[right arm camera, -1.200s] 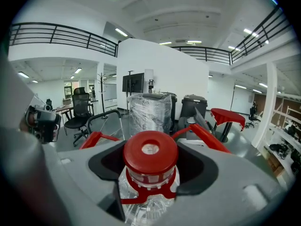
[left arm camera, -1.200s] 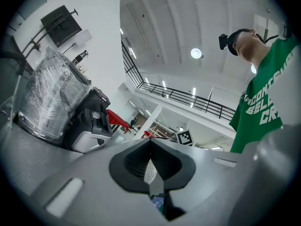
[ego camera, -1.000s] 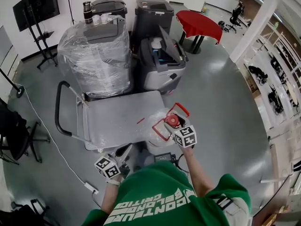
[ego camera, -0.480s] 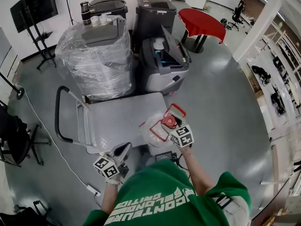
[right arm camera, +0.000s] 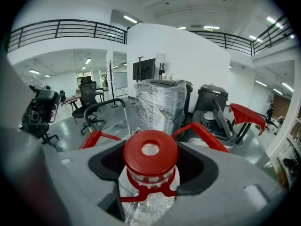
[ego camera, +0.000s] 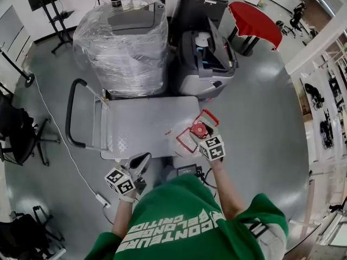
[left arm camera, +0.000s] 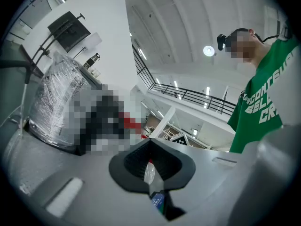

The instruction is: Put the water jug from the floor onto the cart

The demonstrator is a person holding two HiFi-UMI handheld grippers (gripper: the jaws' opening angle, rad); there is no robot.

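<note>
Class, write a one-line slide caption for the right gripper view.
Right gripper closed around the neck of the red-capped water jug, cart handle and plastic-wrapped machine behind.

We see a plastic-wrapped machine (ego camera: 122, 47) beside an open grey copier (ego camera: 209, 64) on the grey floor (ego camera: 260, 118), a red-covered table (ego camera: 255, 20) beyond, a black office chair (ego camera: 16, 134) at left.
</note>
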